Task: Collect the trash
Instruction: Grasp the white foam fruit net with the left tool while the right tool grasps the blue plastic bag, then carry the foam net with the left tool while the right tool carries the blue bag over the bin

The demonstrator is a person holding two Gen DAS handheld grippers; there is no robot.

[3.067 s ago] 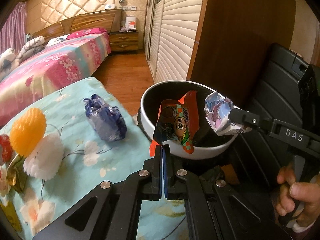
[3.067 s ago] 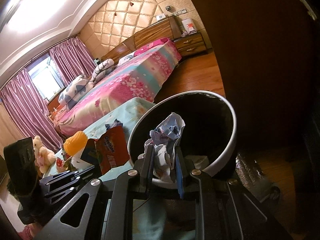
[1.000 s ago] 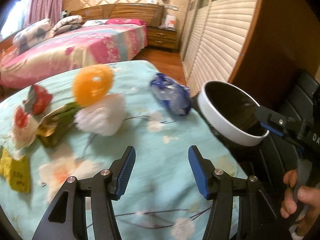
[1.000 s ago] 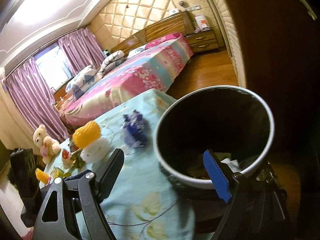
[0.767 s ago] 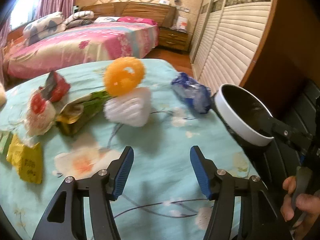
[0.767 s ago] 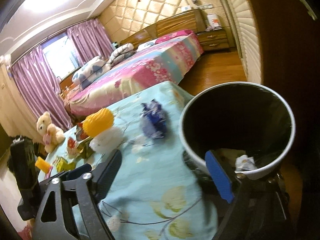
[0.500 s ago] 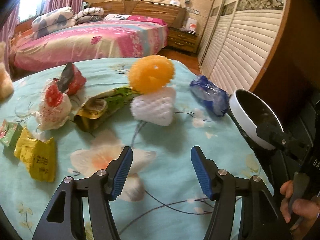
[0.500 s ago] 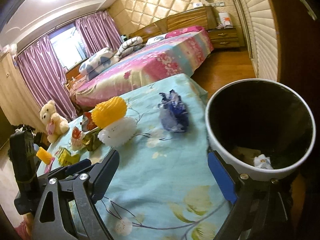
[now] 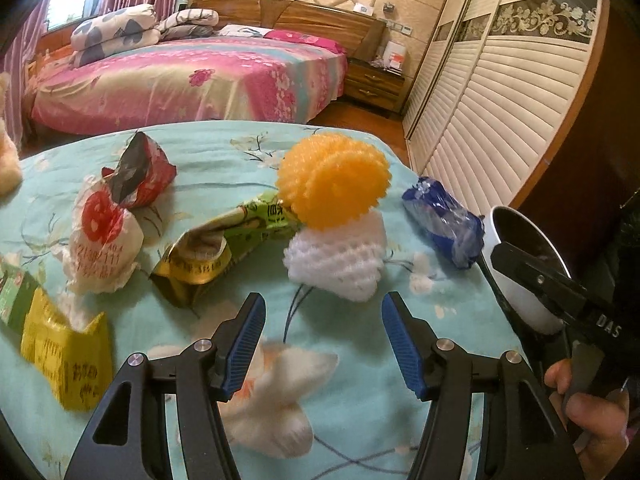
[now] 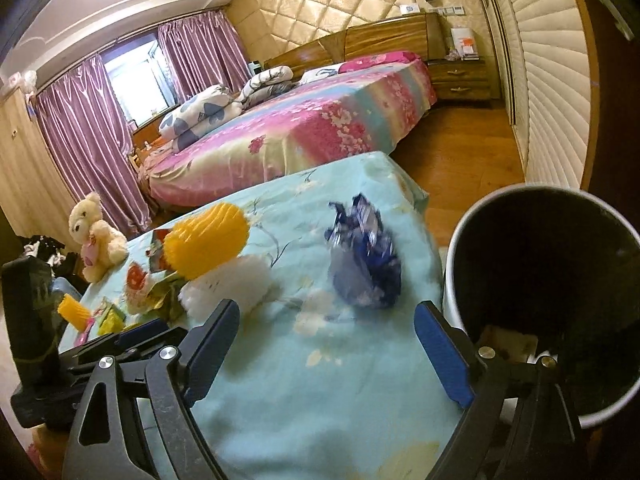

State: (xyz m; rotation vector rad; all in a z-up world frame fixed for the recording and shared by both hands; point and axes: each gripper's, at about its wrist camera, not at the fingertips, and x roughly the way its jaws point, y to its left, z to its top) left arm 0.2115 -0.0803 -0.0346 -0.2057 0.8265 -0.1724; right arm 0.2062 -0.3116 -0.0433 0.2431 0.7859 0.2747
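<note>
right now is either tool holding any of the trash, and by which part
Nothing is held. The left tool is open over the bare cloth, and the right tool has empty, closing jaws short of the blue wrapper.

The light-blue flowered cloth tablecover (image 9: 360, 408) looked soft and matt. On it, the crinkly blue plastic wrapper (image 9: 442, 222) was glossy, the orange foam fruit net (image 9: 334, 182) and white foam net (image 9: 336, 258) beside it ribbed, and the green-gold foil packet (image 9: 216, 248) shiny.
</note>
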